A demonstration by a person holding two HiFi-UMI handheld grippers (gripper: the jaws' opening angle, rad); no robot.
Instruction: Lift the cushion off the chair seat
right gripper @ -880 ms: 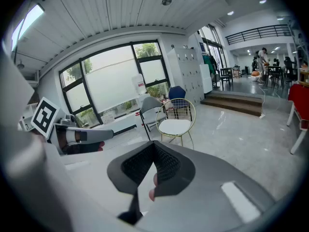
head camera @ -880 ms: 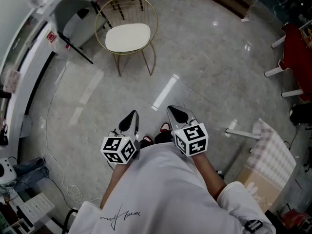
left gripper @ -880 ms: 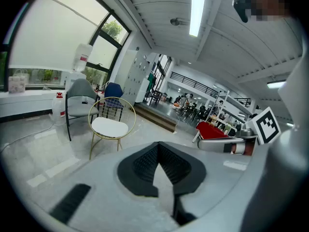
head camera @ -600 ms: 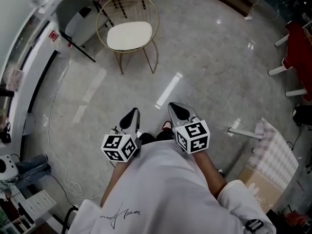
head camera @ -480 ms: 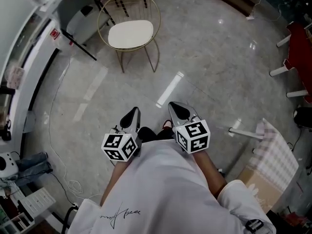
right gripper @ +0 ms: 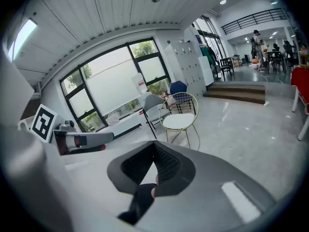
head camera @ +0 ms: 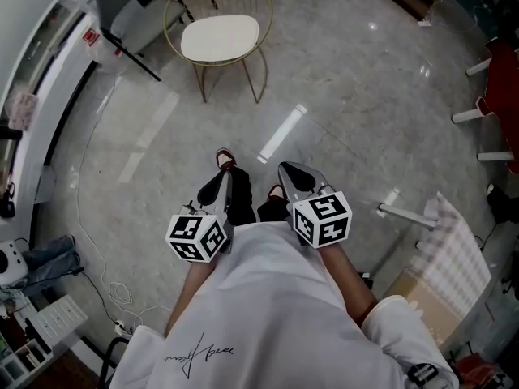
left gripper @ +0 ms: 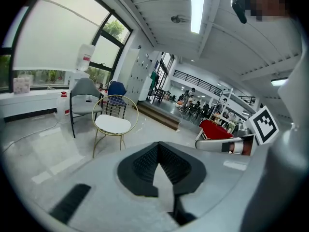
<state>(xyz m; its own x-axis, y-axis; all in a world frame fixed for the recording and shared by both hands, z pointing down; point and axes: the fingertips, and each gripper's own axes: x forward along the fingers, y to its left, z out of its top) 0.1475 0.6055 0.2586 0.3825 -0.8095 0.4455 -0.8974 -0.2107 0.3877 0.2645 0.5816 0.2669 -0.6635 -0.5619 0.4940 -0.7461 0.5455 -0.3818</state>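
A white oval cushion [head camera: 220, 39] lies on the seat of a gold wire chair [head camera: 258, 10] at the top of the head view, far from both grippers. My left gripper [head camera: 220, 181] and right gripper [head camera: 291, 172] are held side by side close to the person's body, both pointing towards the chair. Both are shut with nothing between their jaws. The left gripper view shows the cushion [left gripper: 112, 125] well beyond its closed jaws, and the right gripper view shows the cushion [right gripper: 177, 122] likewise, ahead on the chair [right gripper: 192, 103].
A grey chair [head camera: 122, 10] stands to the left of the gold one by a white counter. Cables [head camera: 85, 233] trail over the floor at left. A cardboard box under a checked cloth [head camera: 454, 258] and red furniture [head camera: 504, 87] stand at right. One foot [head camera: 225, 160] is stepping forward.
The person has stepped towards the chair: a foot now shows ahead of the grippers and the floor has slid past. Both grippers stay shut and side by side.
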